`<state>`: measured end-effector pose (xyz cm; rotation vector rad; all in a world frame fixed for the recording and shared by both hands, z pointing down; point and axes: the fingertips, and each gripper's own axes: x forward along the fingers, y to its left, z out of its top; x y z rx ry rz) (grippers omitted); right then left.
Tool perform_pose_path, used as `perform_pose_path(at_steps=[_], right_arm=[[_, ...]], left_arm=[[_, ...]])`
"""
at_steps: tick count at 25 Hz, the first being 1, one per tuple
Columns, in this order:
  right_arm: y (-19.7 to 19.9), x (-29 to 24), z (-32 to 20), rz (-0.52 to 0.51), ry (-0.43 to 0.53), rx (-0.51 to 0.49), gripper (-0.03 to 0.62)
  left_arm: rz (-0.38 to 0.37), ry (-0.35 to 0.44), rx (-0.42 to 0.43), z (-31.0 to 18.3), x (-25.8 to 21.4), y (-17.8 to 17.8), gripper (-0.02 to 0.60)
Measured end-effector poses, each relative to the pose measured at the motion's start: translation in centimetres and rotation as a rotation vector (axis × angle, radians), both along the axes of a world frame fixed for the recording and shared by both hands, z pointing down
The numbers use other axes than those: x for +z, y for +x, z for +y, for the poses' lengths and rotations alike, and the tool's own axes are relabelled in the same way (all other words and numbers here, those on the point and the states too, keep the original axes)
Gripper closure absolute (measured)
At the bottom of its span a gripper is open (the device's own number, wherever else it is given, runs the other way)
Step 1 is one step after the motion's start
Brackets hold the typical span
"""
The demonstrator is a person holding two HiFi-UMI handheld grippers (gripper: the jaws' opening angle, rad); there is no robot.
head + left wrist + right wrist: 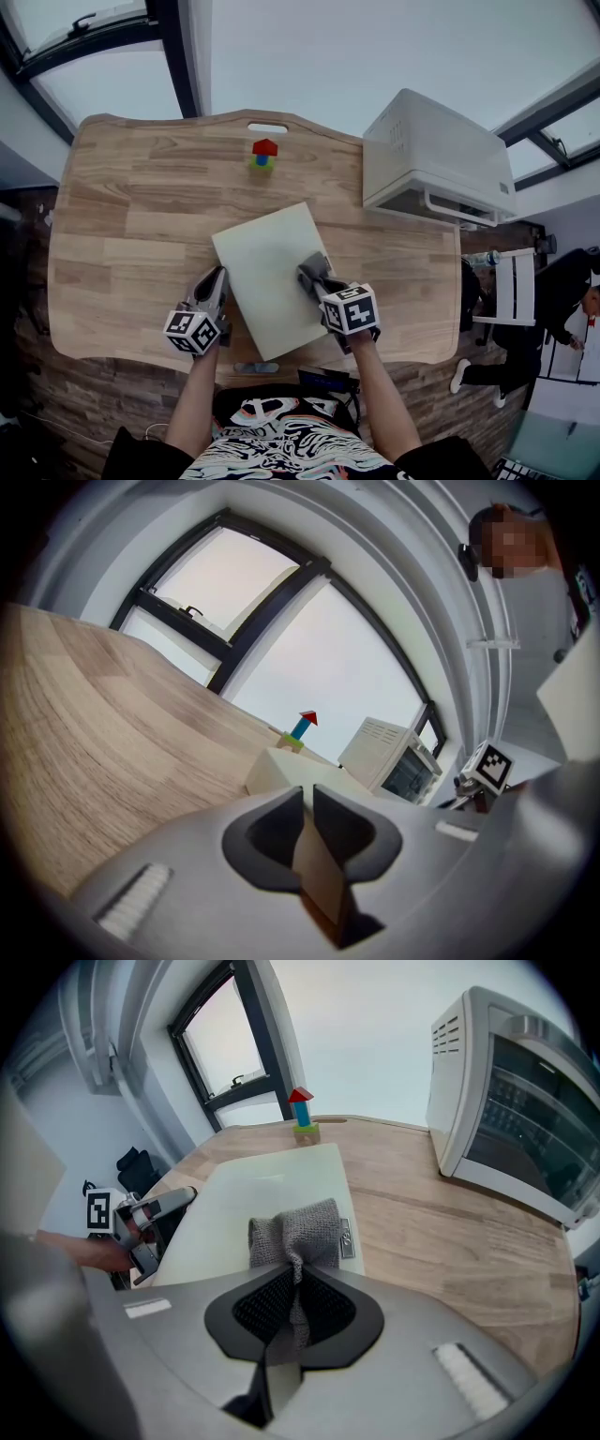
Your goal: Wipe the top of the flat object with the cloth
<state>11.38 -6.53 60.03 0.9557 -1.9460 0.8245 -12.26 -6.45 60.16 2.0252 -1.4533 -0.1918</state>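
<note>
Right fingers (255, 1309) clamped on grey cloth (298, 1230). Cloth bunched, resting on pale flat board (265, 258), near board's right edge at end closest to person. Left fingers (272, 829) almost together, nothing seen between them, tips just beside board's left edge, likely steadying it. Board lies mid tabletop (122, 225). Wiping seems under way. No marks show what is cleaned; far half probably left.

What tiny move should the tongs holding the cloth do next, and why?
Probably slide the right tongs and their grey cloth leftward across the white board. The tongs are shut on the cloth, which sits at the board's right edge, so most of the top lies to its left.
</note>
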Motion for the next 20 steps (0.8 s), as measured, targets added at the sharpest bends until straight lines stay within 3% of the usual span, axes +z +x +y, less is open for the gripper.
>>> perform_pose_path(at_steps=[20], right_arm=[[-1.4, -0.1, -3.6, -0.042, 0.028, 0.008, 0.574]], left_arm=[[0.014, 0.005, 0.011, -0.1, 0.0, 0.1, 0.497]])
